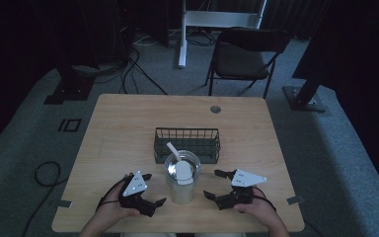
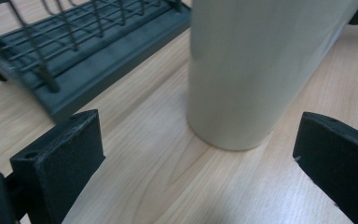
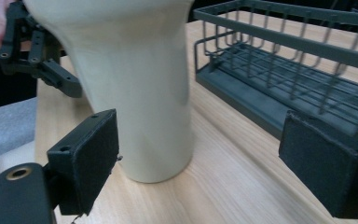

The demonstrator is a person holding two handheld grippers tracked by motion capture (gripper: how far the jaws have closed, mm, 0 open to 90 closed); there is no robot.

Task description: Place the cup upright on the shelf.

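Both grippers, left (image 1: pixel 152 189) and right (image 1: pixel 213 183), are gaping empty at 9 and 3 o'clock of my cream tumbler (image 1: pixel 181 185); I'm judging nothing grasped yet, wire basket (image 1: pixel 187 144) waiting at 12.

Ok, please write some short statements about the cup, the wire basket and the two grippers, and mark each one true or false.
1. The cup stands upright on the table. True.
2. The cup is inside the wire basket. False: it stands on the table, in front of the basket.
3. The left gripper has its jaws open. True.
4. The right gripper is shut on the cup. False: its jaws are open and the cup is not clamped between them.
5. A chair stands on the floor beyond the table. True.
6. The cup has a handle. False: its side is smooth; a straw rises from the lid.
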